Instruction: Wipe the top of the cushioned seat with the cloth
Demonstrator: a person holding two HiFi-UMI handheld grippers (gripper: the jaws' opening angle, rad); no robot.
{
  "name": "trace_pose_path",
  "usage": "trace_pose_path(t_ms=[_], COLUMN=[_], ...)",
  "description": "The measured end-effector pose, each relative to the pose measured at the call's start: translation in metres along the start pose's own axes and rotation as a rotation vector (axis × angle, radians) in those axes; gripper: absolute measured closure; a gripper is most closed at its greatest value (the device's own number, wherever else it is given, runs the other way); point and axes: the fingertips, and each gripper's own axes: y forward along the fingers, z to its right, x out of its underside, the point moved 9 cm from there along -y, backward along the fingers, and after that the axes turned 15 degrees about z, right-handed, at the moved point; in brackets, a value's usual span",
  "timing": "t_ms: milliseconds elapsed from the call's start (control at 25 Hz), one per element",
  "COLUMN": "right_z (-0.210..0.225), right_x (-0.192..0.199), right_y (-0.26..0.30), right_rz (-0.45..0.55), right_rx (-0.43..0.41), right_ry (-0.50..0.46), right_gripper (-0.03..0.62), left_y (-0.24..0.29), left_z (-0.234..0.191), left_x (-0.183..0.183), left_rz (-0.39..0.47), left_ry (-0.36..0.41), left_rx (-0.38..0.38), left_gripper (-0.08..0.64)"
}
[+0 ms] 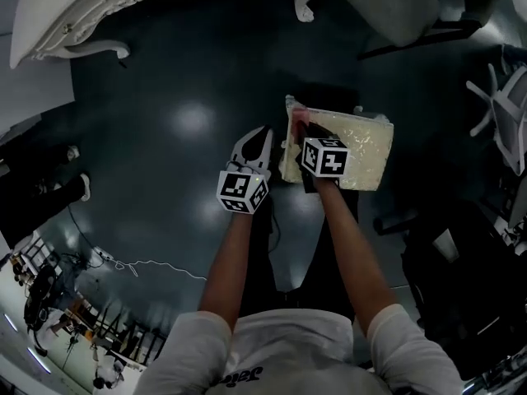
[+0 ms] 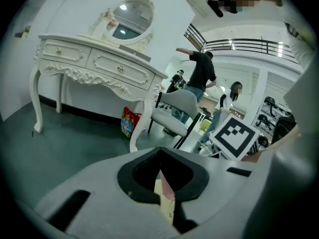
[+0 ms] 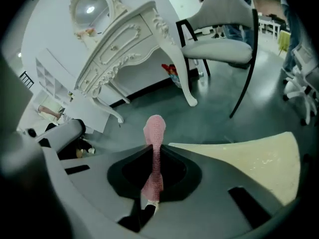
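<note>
The cushioned seat (image 1: 358, 151) is a cream square pad low over the dark floor; its top fills the lower right of the right gripper view (image 3: 249, 158). My right gripper (image 1: 306, 128) hangs over the seat's left edge, shut on a pink cloth (image 3: 155, 128) that sticks up out of the jaws (image 3: 153, 156). In the head view the cloth (image 1: 297, 117) shows as a pink tuft at the seat's far left corner. My left gripper (image 1: 260, 137) is just left of the seat, above the floor, jaws together with nothing held (image 2: 162, 176).
A white carved dressing table (image 1: 74, 15) stands far left, a grey chair (image 1: 395, 2) beyond the seat. A white chair base (image 1: 502, 113) is at the right. Cables (image 1: 140, 263) trail on the floor at left. People (image 2: 202, 71) stand in the background.
</note>
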Motion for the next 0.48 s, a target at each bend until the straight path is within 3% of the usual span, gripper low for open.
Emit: trace_pose_path(t_ms=[200, 480], right_z=[-0.008, 0.004], right_x=[0.022, 0.029], right_y=[0.056, 0.079], right_rz=[-0.102, -0.208], right_rx=[0.063, 0.144], right_ry=[0.011, 0.051], right_gripper=[0.569, 0.570], left_y=[0.002, 0.004], left_z=[-0.031, -0.033], left_x=[0.015, 0.021], left_rz=[-0.001, -0.007], left_ry=[-0.018, -0.026], left_rx=[-0.012, -0.009], left_gripper=[0.548, 0.548])
